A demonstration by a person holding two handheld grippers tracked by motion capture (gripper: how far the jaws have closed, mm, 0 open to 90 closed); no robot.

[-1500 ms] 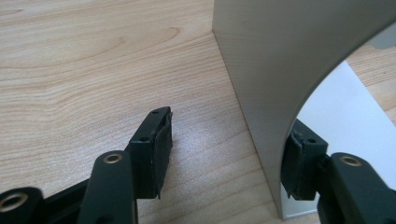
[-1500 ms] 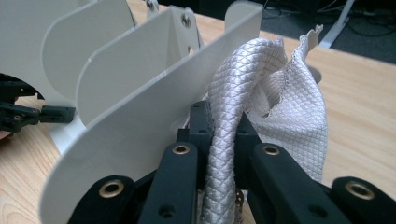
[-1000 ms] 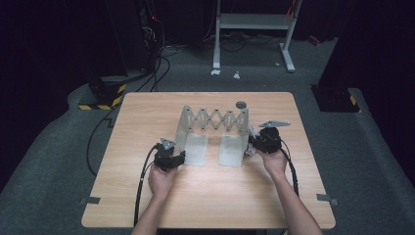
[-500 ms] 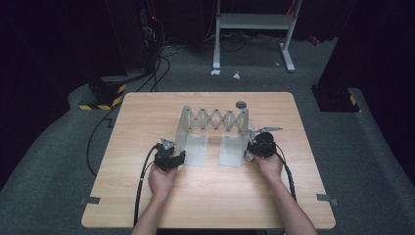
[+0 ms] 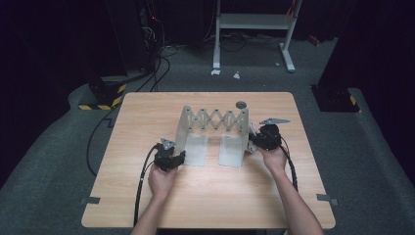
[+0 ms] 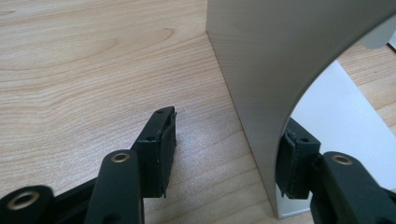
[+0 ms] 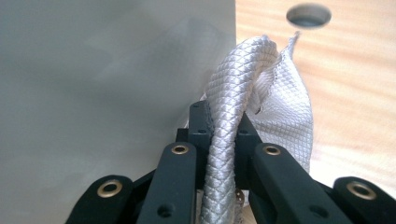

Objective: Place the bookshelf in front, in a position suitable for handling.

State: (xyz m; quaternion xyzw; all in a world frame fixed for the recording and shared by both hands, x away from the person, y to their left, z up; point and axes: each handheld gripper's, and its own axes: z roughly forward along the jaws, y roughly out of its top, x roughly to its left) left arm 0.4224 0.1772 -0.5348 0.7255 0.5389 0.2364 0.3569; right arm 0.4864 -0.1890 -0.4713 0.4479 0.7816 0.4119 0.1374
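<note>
A grey metal rack (image 5: 214, 120) stands mid-table: two upright end plates joined by a scissor lattice. My left gripper (image 5: 179, 157) is at the left plate (image 6: 261, 70), open, its jaws straddling the plate's lower edge. One pad (image 6: 164, 149) stands clear of the metal, and the other lies close behind it. My right gripper (image 5: 253, 142) is beside the right plate (image 7: 112, 93), shut on a silvery woven cloth (image 7: 275, 102). The cloth bunches up between the jaws of that right gripper (image 7: 219, 126) and spills to the right, next to the plate's edge.
The wooden table (image 5: 147, 117) has a round hole (image 5: 241, 104) behind the rack, also seen as the hole (image 7: 308, 15) past the cloth. Cables trail from both grippers toward the front edge. A white stand (image 5: 252, 22) and black equipment sit on the floor beyond.
The right gripper dipped toward the rack's right plate, then drew back slightly to the right, with the cloth in it. The left gripper has stayed at the left plate.
</note>
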